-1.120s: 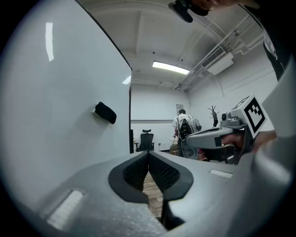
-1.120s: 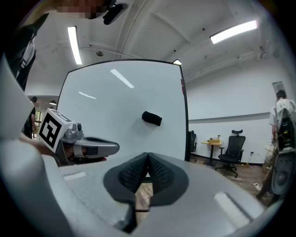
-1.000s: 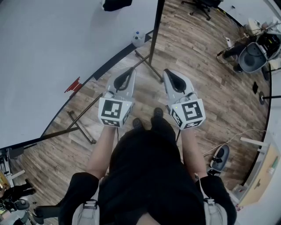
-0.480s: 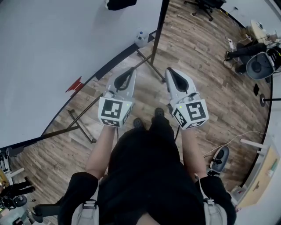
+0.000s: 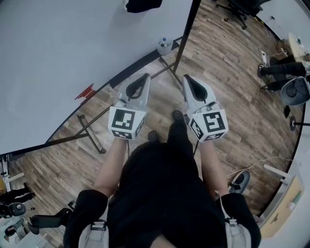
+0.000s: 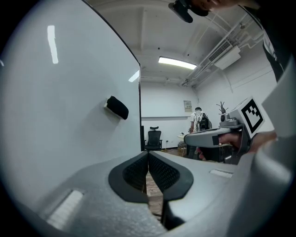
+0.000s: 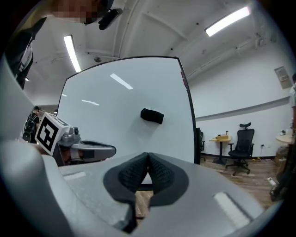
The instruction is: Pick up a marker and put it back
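Grey plastic shells with black ribbed pads pressed together and nothing between them: the left gripper (image 6: pixel 148 156) is closed and empty, and so is the right gripper (image 7: pixel 147 161). They are held side by side in front of the person, over the wooden floor (image 5: pixel 227 82). No marker is in hand, so I judge the task either not begun or already finished; the pictures don't settle which. Beyond them a small red thing (image 5: pixel 87 91), probably the marker, sits at the lower edge of the whiteboard (image 5: pixel 72 43), apart from both grippers. Farther up is a black eraser (image 5: pixel 142 5). Compared with a second ago, the board's edge and the small bottle (image 5: pixel 163 46) lie further right, one shoe (image 5: pixel 177 115) has stepped forward, and the grippers have barely moved.
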`<state>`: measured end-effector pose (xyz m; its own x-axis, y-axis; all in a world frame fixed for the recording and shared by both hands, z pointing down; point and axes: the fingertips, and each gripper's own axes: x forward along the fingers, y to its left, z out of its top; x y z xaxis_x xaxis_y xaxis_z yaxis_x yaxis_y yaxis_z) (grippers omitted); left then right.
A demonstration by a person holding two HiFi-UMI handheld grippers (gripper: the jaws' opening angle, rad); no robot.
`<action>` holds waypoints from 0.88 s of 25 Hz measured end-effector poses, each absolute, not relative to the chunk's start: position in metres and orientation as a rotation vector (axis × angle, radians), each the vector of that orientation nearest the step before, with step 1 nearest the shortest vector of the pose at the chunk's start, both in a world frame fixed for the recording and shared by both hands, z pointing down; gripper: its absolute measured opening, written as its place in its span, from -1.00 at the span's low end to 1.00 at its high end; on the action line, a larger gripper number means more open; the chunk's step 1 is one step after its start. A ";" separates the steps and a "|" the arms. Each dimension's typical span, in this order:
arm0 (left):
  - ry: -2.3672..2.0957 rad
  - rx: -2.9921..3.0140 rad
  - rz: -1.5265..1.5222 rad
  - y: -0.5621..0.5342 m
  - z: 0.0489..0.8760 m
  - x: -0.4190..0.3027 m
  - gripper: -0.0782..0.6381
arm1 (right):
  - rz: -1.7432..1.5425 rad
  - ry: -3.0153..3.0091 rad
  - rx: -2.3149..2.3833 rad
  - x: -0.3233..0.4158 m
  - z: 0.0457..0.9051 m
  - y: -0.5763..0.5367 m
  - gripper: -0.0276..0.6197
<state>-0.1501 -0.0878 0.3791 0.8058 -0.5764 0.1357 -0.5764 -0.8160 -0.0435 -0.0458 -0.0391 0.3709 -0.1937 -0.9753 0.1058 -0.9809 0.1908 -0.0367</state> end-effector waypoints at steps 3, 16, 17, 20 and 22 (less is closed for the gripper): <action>1.014 -2.968 -0.230 -0.096 0.377 -0.144 -0.75 | 0.151 -2.420 1.920 -0.036 0.370 -0.056 -0.91; 1.215 -2.911 -0.280 -0.157 0.382 -0.076 -0.75 | 0.149 -2.545 1.714 0.029 0.362 -0.133 -0.91; 1.232 -2.908 -0.291 -0.162 0.385 -0.071 -0.74 | 0.151 -2.554 1.695 0.032 0.363 -0.136 -0.91; 1.273 -2.897 -0.322 -0.176 0.392 -0.051 -0.74 | 0.152 -2.579 1.638 0.046 0.365 -0.146 -0.91; 1.307 -2.886 -0.350 -0.184 0.398 -0.038 -0.74 | 0.157 -2.591 1.606 0.057 0.368 -0.152 -0.91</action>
